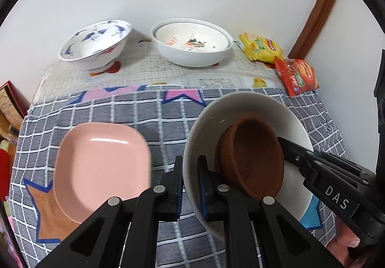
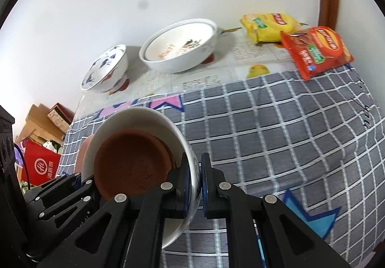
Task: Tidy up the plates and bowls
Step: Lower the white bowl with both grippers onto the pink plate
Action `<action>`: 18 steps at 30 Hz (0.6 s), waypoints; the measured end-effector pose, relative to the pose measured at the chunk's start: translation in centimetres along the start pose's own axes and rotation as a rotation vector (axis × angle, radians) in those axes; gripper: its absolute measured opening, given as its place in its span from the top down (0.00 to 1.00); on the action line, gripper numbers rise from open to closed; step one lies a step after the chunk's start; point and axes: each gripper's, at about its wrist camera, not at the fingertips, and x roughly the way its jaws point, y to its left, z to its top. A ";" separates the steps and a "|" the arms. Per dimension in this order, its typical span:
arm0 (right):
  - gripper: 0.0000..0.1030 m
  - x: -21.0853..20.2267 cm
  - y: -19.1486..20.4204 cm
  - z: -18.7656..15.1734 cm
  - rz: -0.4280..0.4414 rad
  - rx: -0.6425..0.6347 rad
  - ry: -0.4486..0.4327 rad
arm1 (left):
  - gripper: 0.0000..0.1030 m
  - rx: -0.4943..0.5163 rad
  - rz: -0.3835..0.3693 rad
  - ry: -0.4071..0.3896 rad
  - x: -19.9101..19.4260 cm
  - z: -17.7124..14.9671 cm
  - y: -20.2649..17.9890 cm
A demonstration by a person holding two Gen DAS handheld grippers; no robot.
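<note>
the left gripper (image 1: pixel 190 186) pinches the near rim of a white bowl (image 1: pixel 245 109), one finger inside and one outside. the right gripper (image 2: pixel 195 186) pinches the opposite rim the same way. a brown saucer (image 1: pixel 250 159) lies tilted inside the bowl, over the checked cloth (image 2: pixel 276 128) near the table's front edge. a pink dish (image 1: pixel 101 167) rests beside it on the cloth. at the back edge stand a blue-patterned bowl (image 1: pixel 96 41) and nested white bowls (image 1: pixel 192 46); two snack packets (image 2: pixel 315 51) lie at the back right corner.
</note>
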 end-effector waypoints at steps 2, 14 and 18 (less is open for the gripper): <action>0.92 0.3 1.0 -0.1 0.007 -0.009 0.003 | 0.89 -0.012 0.007 -0.003 -0.3 -0.2 1.2; 0.92 2.4 6.8 -1.2 0.044 -0.072 0.023 | 0.89 -0.080 0.042 -0.014 -1.4 -1.3 7.2; 0.92 3.3 8.7 -1.5 0.058 -0.091 0.037 | 0.89 -0.104 0.053 -0.014 -1.6 -1.7 9.2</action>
